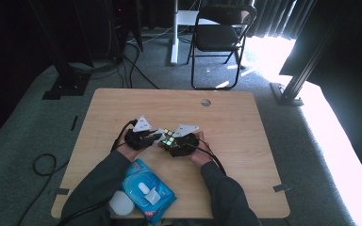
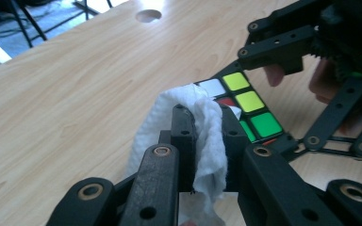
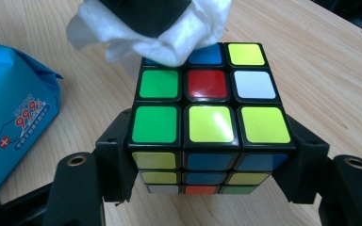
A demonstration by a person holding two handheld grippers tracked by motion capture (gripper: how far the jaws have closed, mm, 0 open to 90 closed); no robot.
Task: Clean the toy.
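Observation:
A scrambled puzzle cube (image 3: 207, 113) with green, yellow, red, white and blue stickers sits clamped between the jaws of my right gripper (image 3: 207, 160), just above the wooden table (image 1: 226, 113). My left gripper (image 2: 206, 127) is shut on a crumpled white wipe (image 2: 207, 136) and presses it against the far edge of the cube's top face. In the high view both grippers meet at the table's middle, the left gripper (image 1: 156, 136) left of the cube (image 1: 168, 137) and the right gripper (image 1: 176, 143) around it.
A blue pack of wet wipes (image 1: 147, 189) lies at the table's near edge between the forearms, with a white round lid (image 1: 121, 203) beside it. A cable hole (image 1: 206, 102) is at the table's far side. A folding chair (image 1: 219, 35) stands beyond the table.

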